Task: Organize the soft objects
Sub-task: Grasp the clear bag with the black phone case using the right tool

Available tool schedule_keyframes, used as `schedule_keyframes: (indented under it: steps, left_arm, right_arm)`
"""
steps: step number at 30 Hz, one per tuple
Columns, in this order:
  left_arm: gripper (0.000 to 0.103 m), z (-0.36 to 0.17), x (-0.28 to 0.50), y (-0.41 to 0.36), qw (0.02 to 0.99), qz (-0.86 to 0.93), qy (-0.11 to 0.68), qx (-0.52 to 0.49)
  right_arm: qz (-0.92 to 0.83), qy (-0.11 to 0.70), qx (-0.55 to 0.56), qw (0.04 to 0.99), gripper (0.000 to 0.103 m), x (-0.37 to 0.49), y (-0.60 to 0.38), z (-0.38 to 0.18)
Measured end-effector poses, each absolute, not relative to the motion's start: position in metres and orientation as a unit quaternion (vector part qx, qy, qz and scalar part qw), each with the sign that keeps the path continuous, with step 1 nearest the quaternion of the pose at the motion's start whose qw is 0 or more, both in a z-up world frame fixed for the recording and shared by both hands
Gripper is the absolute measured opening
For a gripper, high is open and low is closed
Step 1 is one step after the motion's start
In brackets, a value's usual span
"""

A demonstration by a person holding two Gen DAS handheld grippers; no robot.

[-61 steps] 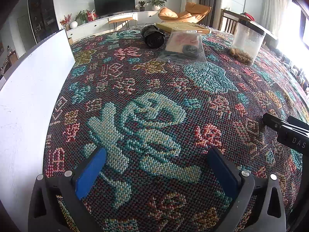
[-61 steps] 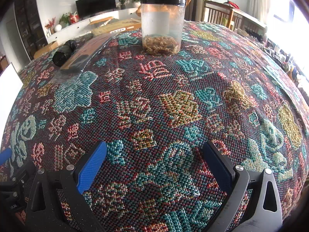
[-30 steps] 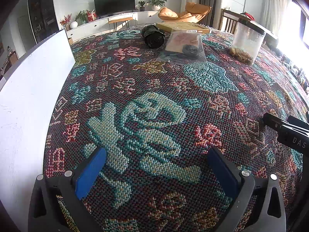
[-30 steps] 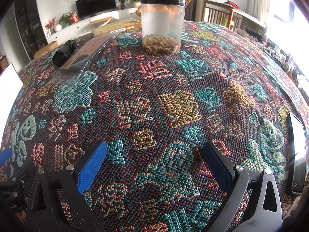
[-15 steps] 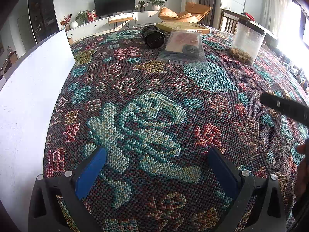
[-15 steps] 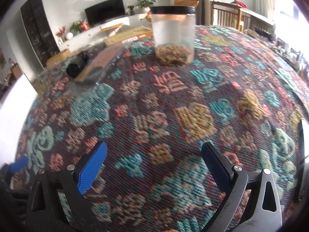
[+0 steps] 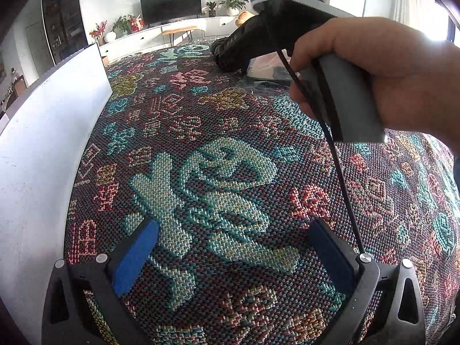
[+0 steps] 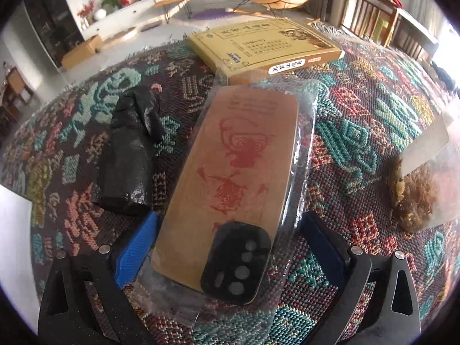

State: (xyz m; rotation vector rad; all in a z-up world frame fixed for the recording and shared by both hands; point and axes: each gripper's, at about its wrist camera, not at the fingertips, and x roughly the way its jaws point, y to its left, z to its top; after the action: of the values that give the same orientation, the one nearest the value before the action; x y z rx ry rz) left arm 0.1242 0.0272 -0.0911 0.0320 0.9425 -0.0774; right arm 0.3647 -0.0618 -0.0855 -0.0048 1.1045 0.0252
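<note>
Woven cloth (image 7: pixel 230 143) covers table, living room behind | left gripper (image 7: pixel 233 256) wide open, empty, low over cloth | right gripper (image 8: pixel 227 247) wide open, fingers either side of bagged phone case (image 8: pixel 238 178), not squeezing | black bag (image 8: pixel 126 161) just left of case | box (image 8: pixel 264 46) behind.

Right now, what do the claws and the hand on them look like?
Both claws, left and right, look alike: black angular frames with silver screws and blue pads on the fingers. In the left view, a bare hand grips the right unit's grey handle; its black body bears white lettering, and a thin black cable hangs below.
</note>
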Motion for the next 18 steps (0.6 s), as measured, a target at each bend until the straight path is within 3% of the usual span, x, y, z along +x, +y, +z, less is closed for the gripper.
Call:
schedule_keyframes:
  steps: [5,7,18]
  left_arm:
    - [0.103,-0.091,0.124,0.028,0.890,-0.038,0.454,0.015]
    - [0.103,-0.091,0.124,0.028,0.890,-0.038,0.454,0.015]
    - [0.103,-0.091,0.124,0.027,0.890,-0.038,0.454,0.015]
  right_arm:
    - [0.082,0.482,-0.051,0.871,0.096,0.334,-0.070,-0.088]
    - [0.089,0.484,-0.056,0.869,0.083,0.321,-0.076,-0.084]
    - [0.069,0.474,-0.040,0.877,0.082,0.151,-0.169,-0.079]
